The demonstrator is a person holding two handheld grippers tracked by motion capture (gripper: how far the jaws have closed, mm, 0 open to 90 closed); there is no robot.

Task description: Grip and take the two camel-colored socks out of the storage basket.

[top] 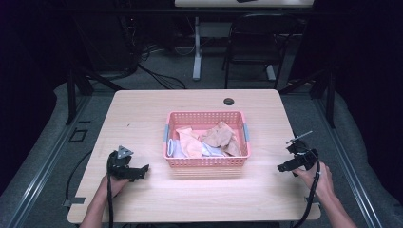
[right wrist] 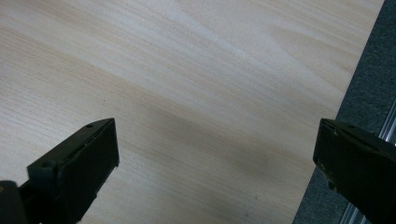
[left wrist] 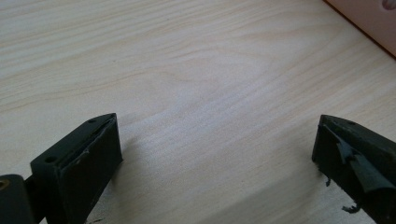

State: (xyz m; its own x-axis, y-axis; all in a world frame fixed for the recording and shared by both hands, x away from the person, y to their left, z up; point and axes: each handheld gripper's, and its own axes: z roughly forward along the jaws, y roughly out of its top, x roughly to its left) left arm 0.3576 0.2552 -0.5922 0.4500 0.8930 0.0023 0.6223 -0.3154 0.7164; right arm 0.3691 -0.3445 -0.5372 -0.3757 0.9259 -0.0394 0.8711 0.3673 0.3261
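Two tongs (top: 142, 168) (top: 281, 167) agape — seemingly empty

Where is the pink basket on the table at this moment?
In the high view, the pink basket stands near the middle of the wooden table, between the left gripper and the right gripper, with crumpled cloths inside it.

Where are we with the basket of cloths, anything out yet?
Nothing looks done: the crumpled cloths all lie inside the pink basket, none on the table. Nothing is in hand: the left gripper and right gripper sit either side, jaws open over bare wood. Whatever handling is planned remains.
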